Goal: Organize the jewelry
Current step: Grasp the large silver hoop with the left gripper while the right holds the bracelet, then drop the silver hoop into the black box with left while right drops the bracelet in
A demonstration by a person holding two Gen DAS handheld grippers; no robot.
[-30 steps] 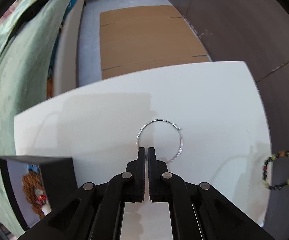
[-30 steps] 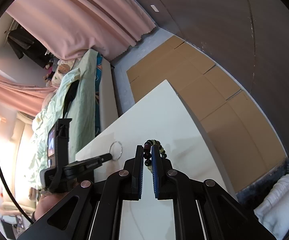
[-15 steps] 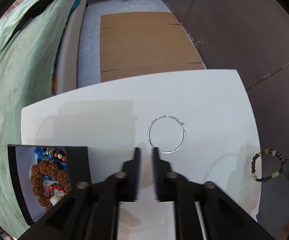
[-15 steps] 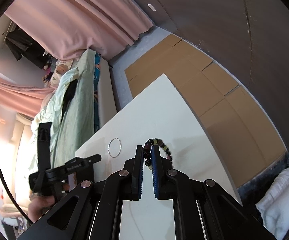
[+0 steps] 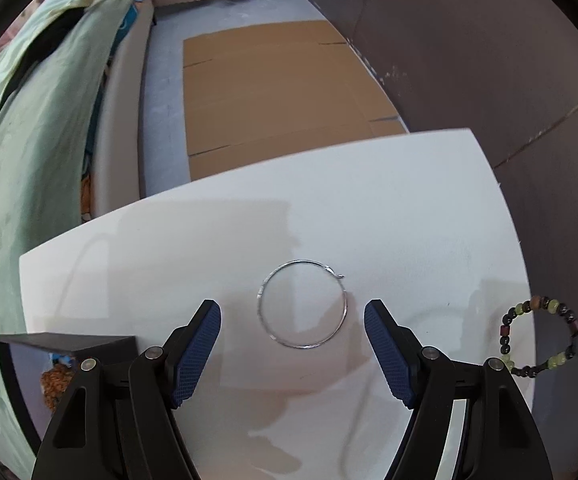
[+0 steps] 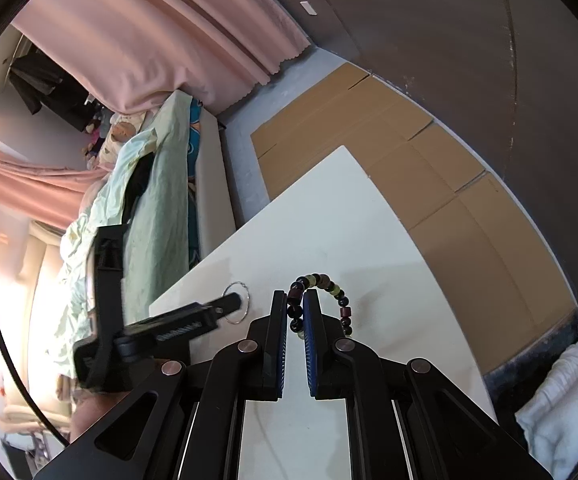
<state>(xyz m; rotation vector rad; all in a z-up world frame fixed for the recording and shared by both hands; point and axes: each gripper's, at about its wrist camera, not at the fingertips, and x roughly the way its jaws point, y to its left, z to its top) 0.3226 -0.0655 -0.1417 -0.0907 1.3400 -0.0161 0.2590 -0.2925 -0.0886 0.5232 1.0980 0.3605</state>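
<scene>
Left claw [image 5: 293, 316] just spread wide, nothing gripped; thin silver wire hoop [image 5: 303, 305] flat on smooth white bench [image 5: 409, 208], at twelve o'clock. Right claw [image 6: 295, 304] clamped on round-beaded bracelet [image 6: 331, 288]. Black box [image 5: 69, 344] at eight o'clock.

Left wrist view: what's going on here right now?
The left gripper has just been opening its jaws above the silver hoop, which lies loose on the white table; nothing is gripped. The right gripper is shut on the beaded bracelet. A black box holding other jewelry sits at the table's left.
</scene>
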